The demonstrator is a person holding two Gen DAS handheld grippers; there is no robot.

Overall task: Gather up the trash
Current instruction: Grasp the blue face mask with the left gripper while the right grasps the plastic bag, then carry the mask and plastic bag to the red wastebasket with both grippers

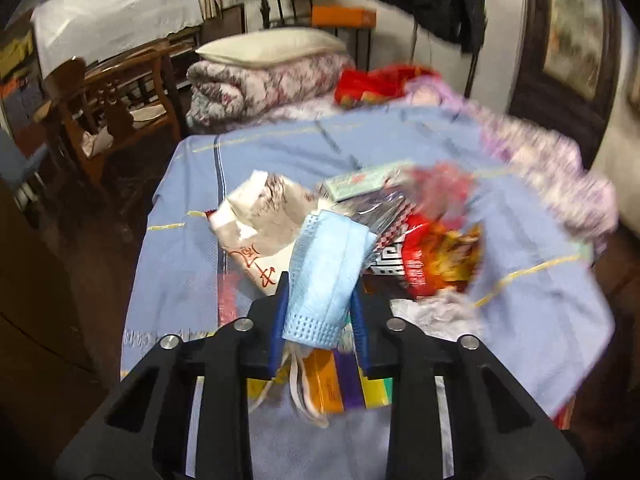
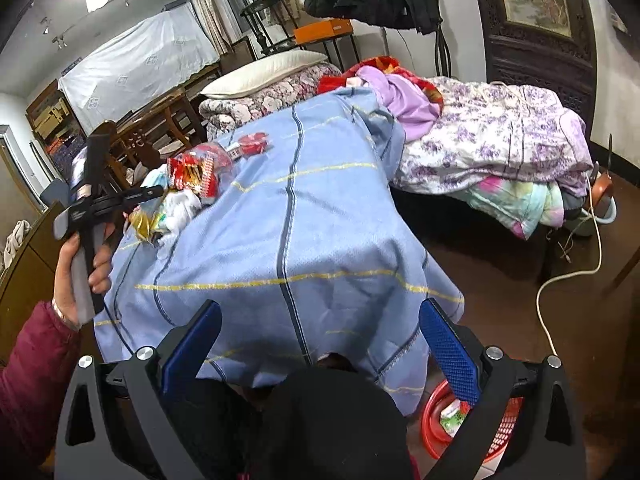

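**Mask in my left gripper, basket waiting below**

Nearest to me, my left gripper [image 1: 320,312] is clamped on a folded blue face mask [image 1: 328,276], the two blue fingers [image 1: 279,320] pinching it from either side so that it stands up clear of the pile. I judge I hold it by its lower half so that the loose ear loops hang free and do not drag other scraps along.

My right gripper [image 2: 320,344] holds nothing, its fingers spread wide apart, and it hangs over the near edge of the blue cloth [image 2: 304,232]. Just under it on the floor sits a red basket [image 2: 496,440] with a small green-and-white carton [image 2: 454,416] already inside; I take this to be where the trash goes, set low beside the worktop so things can simply be dropped in.

Further along, the rest of the trash lies heaped on the cloth-covered worktop: a torn white paper bag [image 1: 252,220], a red snack packet [image 1: 436,260], crumpled tissue [image 2: 182,208] and other wrappers too blurred to name. The heap is on the side opposite the basket, so the mask must be carried across.

Beyond that are a rolled quilt [image 1: 256,88] with a pillow [image 1: 272,46] on top.
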